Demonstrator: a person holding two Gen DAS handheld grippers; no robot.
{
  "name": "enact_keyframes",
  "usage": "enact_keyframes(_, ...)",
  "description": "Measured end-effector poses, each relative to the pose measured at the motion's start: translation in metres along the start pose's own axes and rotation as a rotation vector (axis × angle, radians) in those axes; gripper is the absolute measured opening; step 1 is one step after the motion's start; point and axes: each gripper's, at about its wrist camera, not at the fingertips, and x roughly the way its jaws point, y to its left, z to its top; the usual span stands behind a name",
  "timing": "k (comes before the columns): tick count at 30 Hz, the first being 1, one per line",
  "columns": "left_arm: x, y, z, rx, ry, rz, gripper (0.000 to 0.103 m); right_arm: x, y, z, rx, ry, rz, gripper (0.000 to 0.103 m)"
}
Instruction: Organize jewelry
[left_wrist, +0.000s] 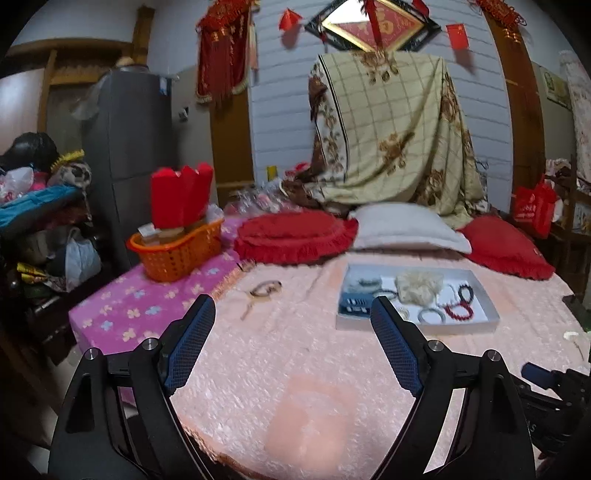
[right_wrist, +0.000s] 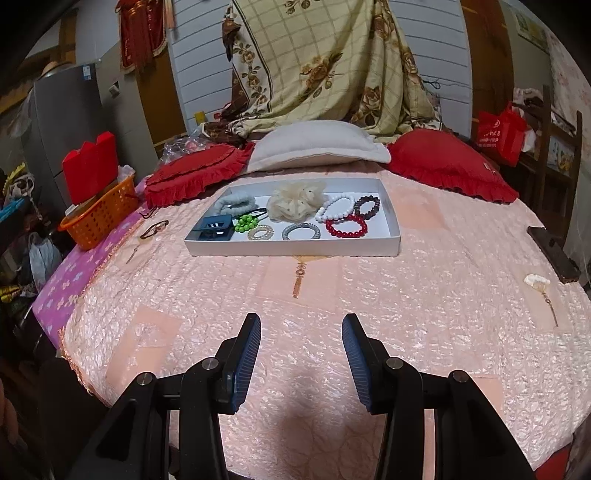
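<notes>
A white tray (right_wrist: 391, 218) lies on the pink bedspread and holds several bracelets, hair ties, a cream scrunchie (right_wrist: 295, 201) and a blue hair clip (right_wrist: 214, 226). It also shows in the left wrist view (left_wrist: 487, 299). A loose bracelet (left_wrist: 265, 288) and a thin hairpin (left_wrist: 246, 312) lie left of the tray; the bracelet also shows in the right wrist view (right_wrist: 154, 229). A pale hair ornament (right_wrist: 537, 282) lies far right. My left gripper (left_wrist: 291, 312) is open and empty, near the loose bracelet. My right gripper (right_wrist: 301, 328) is open and empty, well short of the tray.
An orange basket (left_wrist: 173, 254) with red boxes stands at the left on a purple flowered cover. Red cushions (right_wrist: 448, 166) and a white pillow (right_wrist: 317, 146) lie behind the tray. A dark phone (right_wrist: 552, 251) lies at the right edge. Cluttered shelves stand left.
</notes>
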Motion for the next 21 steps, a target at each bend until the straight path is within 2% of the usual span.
enact_keyframes(5,0.009,-0.008,-0.006,0.015,0.077,-0.055,0.086,0.003,0.001,-0.002,0.006,0.012,-0.001,0.044)
enact_keyframes(9,0.020,-0.017,-0.015,0.012,0.184,-0.124,0.086,0.003,0.003,-0.004,0.001,0.013,-0.007,0.044)
enact_keyframes(15,0.030,-0.029,-0.027,0.032,0.274,-0.137,0.086,0.005,0.008,-0.010,-0.040,0.010,-0.046,0.044)
enact_keyframes(21,0.037,-0.033,-0.034,0.032,0.333,-0.139,0.086,0.013,0.000,-0.012,0.002,0.048,-0.047,0.044)
